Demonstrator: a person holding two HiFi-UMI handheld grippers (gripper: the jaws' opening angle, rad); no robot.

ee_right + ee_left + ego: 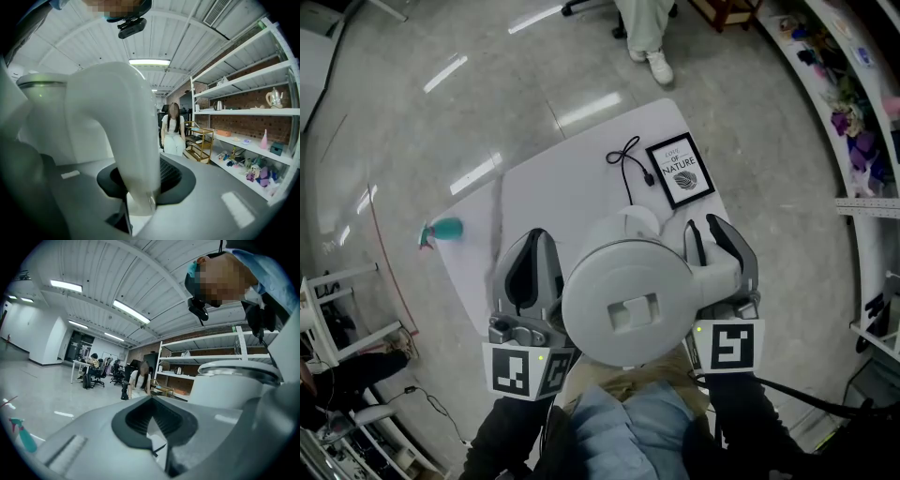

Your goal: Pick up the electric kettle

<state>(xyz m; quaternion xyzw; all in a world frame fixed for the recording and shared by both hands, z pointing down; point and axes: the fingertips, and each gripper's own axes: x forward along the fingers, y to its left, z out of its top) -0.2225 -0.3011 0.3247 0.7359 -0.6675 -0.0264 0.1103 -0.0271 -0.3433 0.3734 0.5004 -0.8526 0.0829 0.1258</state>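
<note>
electric kettle (623, 300) hung over the table (544, 197), between left gripper (530, 272) and right gripper (717, 246) | cable (628, 161) lay on the table's far end, just left of framed print (680, 171) | spray bottle (442, 228) was on floor (403, 131), left of table

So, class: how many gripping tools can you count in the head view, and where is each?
2. The left tool is beside the electric kettle, holding nothing; the right tool is closed on its handle. Neither is hidden.
</note>
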